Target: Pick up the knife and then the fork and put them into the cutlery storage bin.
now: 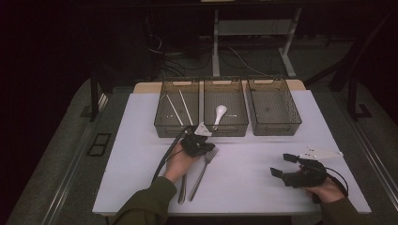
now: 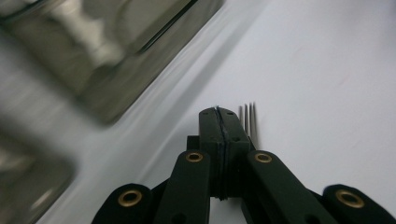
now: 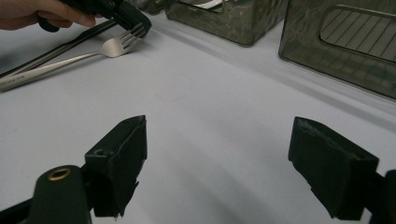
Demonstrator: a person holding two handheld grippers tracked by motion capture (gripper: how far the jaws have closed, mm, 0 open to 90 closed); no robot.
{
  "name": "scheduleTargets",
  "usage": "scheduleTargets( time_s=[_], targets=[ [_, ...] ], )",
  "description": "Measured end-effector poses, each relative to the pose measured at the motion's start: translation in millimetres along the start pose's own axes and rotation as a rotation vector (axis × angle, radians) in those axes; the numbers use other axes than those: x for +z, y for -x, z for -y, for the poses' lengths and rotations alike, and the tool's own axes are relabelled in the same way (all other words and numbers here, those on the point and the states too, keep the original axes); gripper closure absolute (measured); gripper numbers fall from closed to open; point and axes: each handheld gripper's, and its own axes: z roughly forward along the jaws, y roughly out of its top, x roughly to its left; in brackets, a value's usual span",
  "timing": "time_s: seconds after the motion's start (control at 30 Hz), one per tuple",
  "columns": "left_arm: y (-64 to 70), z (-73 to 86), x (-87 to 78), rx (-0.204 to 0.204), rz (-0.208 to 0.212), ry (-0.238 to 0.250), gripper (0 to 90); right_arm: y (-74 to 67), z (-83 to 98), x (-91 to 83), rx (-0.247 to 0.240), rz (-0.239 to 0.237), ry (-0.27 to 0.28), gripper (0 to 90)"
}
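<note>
My left forearm comes in from the near edge and angles toward the far side of the white table (image 1: 141, 140), the hand wrapped around my left gripper (image 1: 197, 144), which sits just on the near side of the bins. Its jaws are pressed flat together with nothing between them, the tips down beside the head of the fork (image 1: 202, 169). The fork lies on the table with its prongs pointing far and its handle running back toward me; a second long piece of cutlery (image 1: 182, 190) lies just left of it, under my wrist.

From the high view I see three wire bins in a row along the far side: the left bin (image 1: 162, 123) holds thin white sticks, the middle bin (image 1: 239, 127) a white spoon (image 1: 219, 114), the right bin (image 1: 294, 123) looks bare. The left gripper view adds what that one cannot: the closed jaw tips meet in a tight seam, and the fork's prongs (image 2: 248, 116) poke out just right of them, while the bins blur past on the left.

My right hand (image 1: 324, 190) rests at the near right, well apart from the fork, holding my right gripper (image 1: 280, 165) level with its jaws spread wide over bare table. Its own view shows the fork (image 3: 112, 46) and the left gripper's tip (image 3: 135, 21) touching the prongs.
</note>
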Motion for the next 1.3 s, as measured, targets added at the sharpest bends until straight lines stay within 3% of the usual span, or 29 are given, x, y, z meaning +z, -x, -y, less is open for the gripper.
scheduleTargets(
  time_s=[0.2,0.4,0.6,0.8,0.93,1.07,1.17,1.3],
  targets=[
    [16.1,-9.3,15.3,0.051,0.020,-0.030,89.0,0.0,0.1,-0.5,0.001,-0.001,0.002,19.3],
    [14.4,-9.5,11.7,0.030,0.018,-0.004,89.0,-0.1,0.0,-0.7,0.001,-0.002,0.003,19.3],
    [10.0,-5.3,-11.3,0.025,-0.024,0.015,83.3,-0.1,0.1,-1.0,0.000,-0.001,0.006,19.3],
    [20.8,15.8,-46.3,-0.007,-0.045,0.015,70.1,0.2,0.4,-1.7,0.001,0.002,0.005,19.3],
    [33.3,33.0,-54.6,-0.035,-0.015,-0.014,62.1,-0.6,0.3,-0.9,0.001,0.001,0.003,19.3],
    [42.6,41.5,-50.6,-0.043,0.008,-0.053,60.4,-1.1,0.1,-0.8,-0.002,0.001,0.000,19.3],
    [45.8,43.9,-45.0,-0.049,0.019,-0.082,63.6,-0.9,0.1,-1.0,0.000,0.003,0.002,19.3],
    [47.1,44.2,-41.4,-0.026,0.024,-0.109,71.0,-0.1,0.4,-1.1,-0.001,0.002,0.004,19.3]
  ],
)
